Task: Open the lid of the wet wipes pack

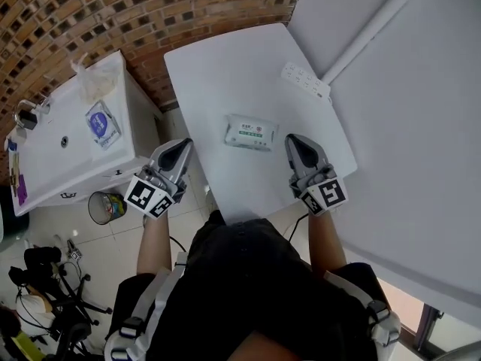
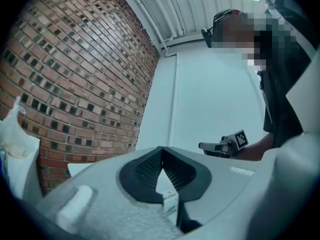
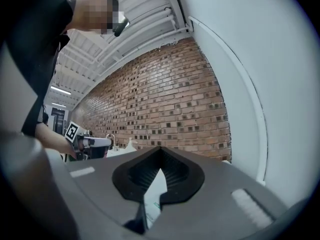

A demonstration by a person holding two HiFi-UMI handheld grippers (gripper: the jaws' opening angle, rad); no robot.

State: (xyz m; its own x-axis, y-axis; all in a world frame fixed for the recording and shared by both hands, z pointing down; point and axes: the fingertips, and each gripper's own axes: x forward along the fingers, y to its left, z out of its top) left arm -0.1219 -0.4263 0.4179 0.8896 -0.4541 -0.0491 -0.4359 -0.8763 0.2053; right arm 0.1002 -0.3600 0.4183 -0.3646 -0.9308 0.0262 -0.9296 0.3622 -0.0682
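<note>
The wet wipes pack (image 1: 252, 132), white with a green label, lies flat on the white table (image 1: 225, 66), its lid down. My left gripper (image 1: 183, 144) hovers at the table's left edge, to the pack's left, jaws shut and empty. My right gripper (image 1: 292, 139) sits just right of the pack, also shut and empty. In the left gripper view the shut jaws (image 2: 161, 150) point at the pack's end (image 2: 170, 200), with the right gripper (image 2: 223, 145) beyond. In the right gripper view the closed jaws (image 3: 160, 150) frame the pack (image 3: 154, 198), and the left gripper (image 3: 93, 143) faces them.
A white power strip (image 1: 306, 81) lies at the table's far right by the wall. Left of the table stands a white counter (image 1: 52, 153) with a blue packet (image 1: 101, 122) and a plastic bag (image 1: 96, 77). A bin (image 1: 107, 206) sits on the floor below.
</note>
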